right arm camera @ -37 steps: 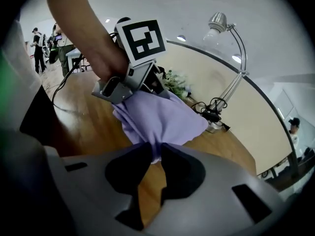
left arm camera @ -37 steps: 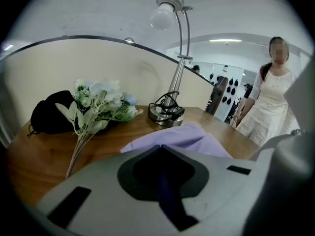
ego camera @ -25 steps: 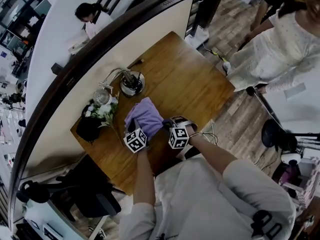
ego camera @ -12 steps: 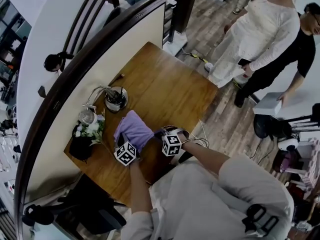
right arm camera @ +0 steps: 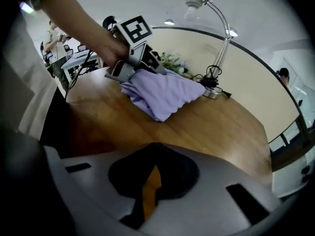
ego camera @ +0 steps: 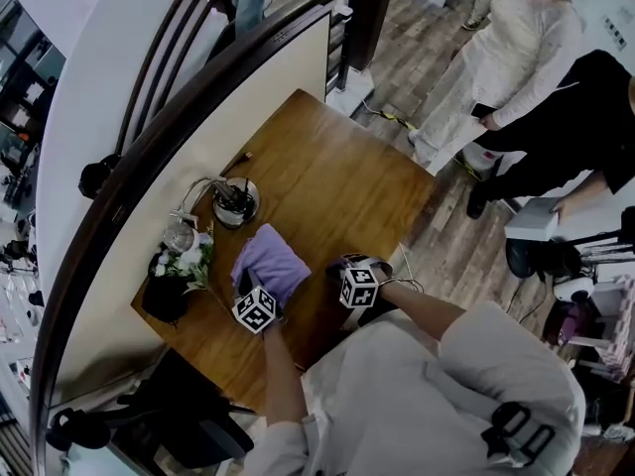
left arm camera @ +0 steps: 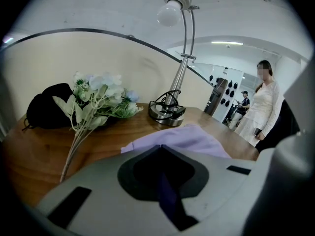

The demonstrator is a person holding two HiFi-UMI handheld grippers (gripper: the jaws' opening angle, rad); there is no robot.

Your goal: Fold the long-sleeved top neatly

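The left tongs [ego camera: 248,288] sit at the 6 o'clock edge of the long-sleeved top [ego camera: 270,264]. Their jaws are clamped on purple cloth and tilted gently downward. The left forearm [ego camera: 279,370] runs straight back to the body. The right tongs [ego camera: 345,269], at 3 o'clock from the left pair, are closed on nothing and point steeply down. The right forearm [ego camera: 422,303] angles in from 4 o'clock.

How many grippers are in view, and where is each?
2. The left gripper is shut on the purple top. The right gripper, shut and empty, is apart from it, to its right in the head view. None seems hidden.
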